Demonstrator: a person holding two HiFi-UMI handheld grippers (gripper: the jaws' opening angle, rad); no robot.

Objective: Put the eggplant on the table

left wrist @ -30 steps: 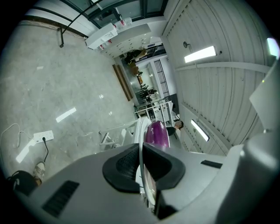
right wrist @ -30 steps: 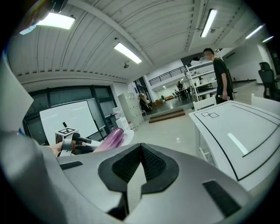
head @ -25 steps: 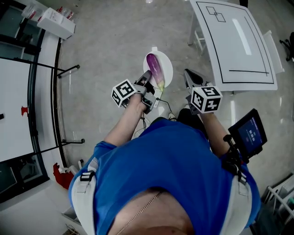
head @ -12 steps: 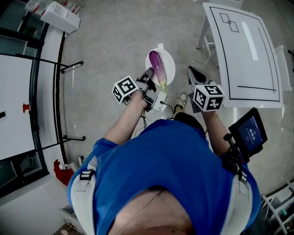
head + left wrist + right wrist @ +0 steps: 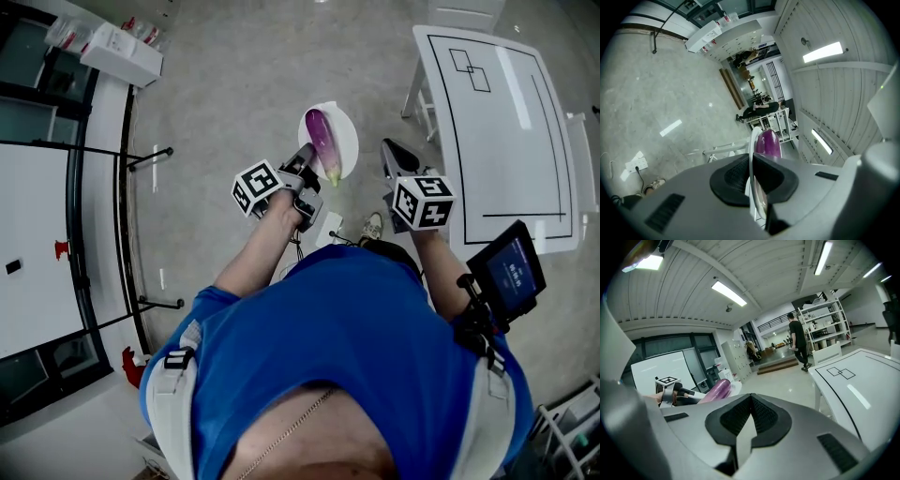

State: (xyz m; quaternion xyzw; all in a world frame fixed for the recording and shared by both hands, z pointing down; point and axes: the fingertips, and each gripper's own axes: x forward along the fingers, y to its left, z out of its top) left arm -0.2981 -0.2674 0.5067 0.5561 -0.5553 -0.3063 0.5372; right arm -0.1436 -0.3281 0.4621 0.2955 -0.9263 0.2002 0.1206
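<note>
Clamping the near rim of the white plate point(image 5: 349, 131) in the left gripper point(image 5: 304, 161), jaws pinched tight on the thin edge, apparently to carry the dish out ahead of the tips as a tray rather than to squeeze the soft load itself. Lying lengthwise on that plate, just beyond the left jaws: the eggplant point(image 5: 322, 139), purple, stem end nearest the gripper, untouched by the jaws. Held roughly flat, likely to stop any rolling off the shallow rim. Right gripper point(image 5: 391, 152) alongside, level with the left and apart from the plate, jaws closed together on nothing, probably free for steadying or for lifting the eggplant off later. White table point(image 5: 497, 103) with black outlines off to the right gripper's right and a little ahead, well apart from the plate, bare floor point(image 5: 234, 84) in between. Not yet delivered; judged as mid-carry toward that table.
</note>
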